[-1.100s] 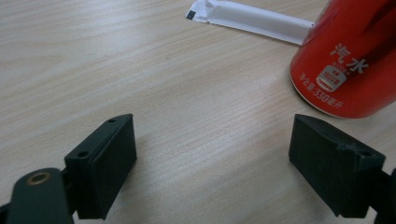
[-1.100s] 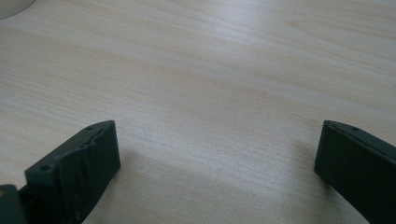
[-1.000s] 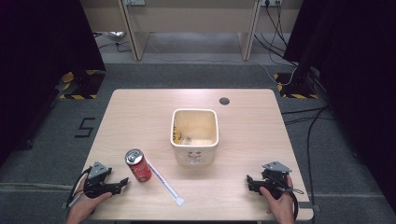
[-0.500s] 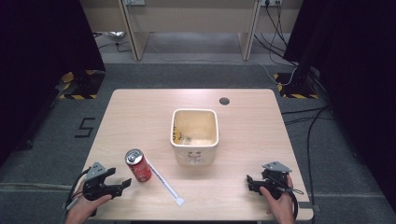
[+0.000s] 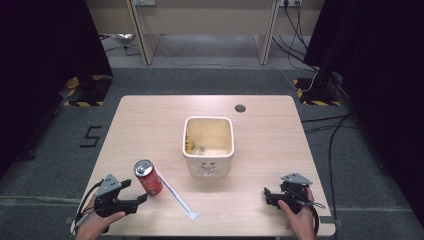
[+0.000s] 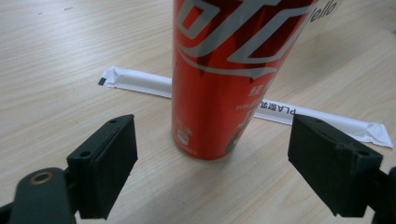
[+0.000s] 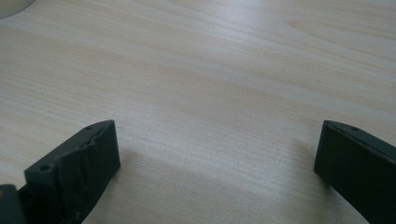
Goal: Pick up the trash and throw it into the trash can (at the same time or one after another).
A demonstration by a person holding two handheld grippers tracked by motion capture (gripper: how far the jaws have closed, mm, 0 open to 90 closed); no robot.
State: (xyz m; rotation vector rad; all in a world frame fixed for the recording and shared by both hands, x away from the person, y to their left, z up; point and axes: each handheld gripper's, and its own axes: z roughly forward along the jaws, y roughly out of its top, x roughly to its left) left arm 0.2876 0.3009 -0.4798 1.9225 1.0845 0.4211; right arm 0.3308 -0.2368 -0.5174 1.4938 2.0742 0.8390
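Observation:
A red soda can (image 5: 148,177) stands upright at the table's front left; in the left gripper view the can (image 6: 224,70) rises just ahead of the gap between my jaws. My left gripper (image 5: 141,199) (image 6: 212,172) is open, low on the table, its jaws apart from the can. A white paper-wrapped straw (image 5: 178,197) (image 6: 308,116) lies flat behind and right of the can. A cream square bin (image 5: 208,145) sits mid-table. My right gripper (image 5: 265,195) (image 7: 215,168) rests open at the front right over bare wood.
A dark round hole (image 5: 240,108) marks the wooden table (image 5: 150,125) near its back edge. A corner of the bin (image 7: 11,7) peeks in at the top left of the right gripper view. Cables and dark curtains surround the table on the floor.
My left gripper has slid right along the front edge, closing in on the can. The right gripper, can, straw and bin have stayed put.

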